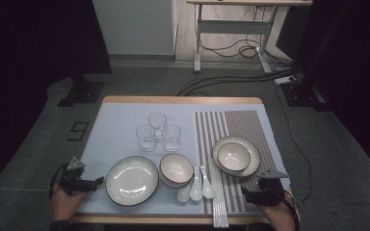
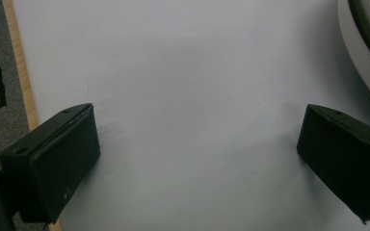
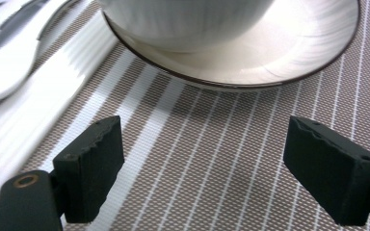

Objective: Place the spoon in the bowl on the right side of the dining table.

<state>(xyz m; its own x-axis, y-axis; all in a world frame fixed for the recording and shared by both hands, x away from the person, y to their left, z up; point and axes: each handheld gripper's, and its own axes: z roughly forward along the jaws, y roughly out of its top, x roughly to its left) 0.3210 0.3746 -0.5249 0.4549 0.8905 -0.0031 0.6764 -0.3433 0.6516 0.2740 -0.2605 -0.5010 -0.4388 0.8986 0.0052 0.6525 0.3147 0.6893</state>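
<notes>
Right tongs agape before stacked bowl, plate.

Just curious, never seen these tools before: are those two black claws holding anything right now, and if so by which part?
Nothing is held. The left gripper stands open over bare tablecloth; the right gripper stands open over the striped placemat, short of the plate.

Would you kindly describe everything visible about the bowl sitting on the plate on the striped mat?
The small white glazed bowl with a dark rim looks ceramic, with fine ribbing on its outer wall. It stands upright and empty, roughly centred on a matching dark-rimmed white plate, which lies on the brown-and-white striped placemat. Nothing else touches it; the right tool is open, short of the plate.
</notes>
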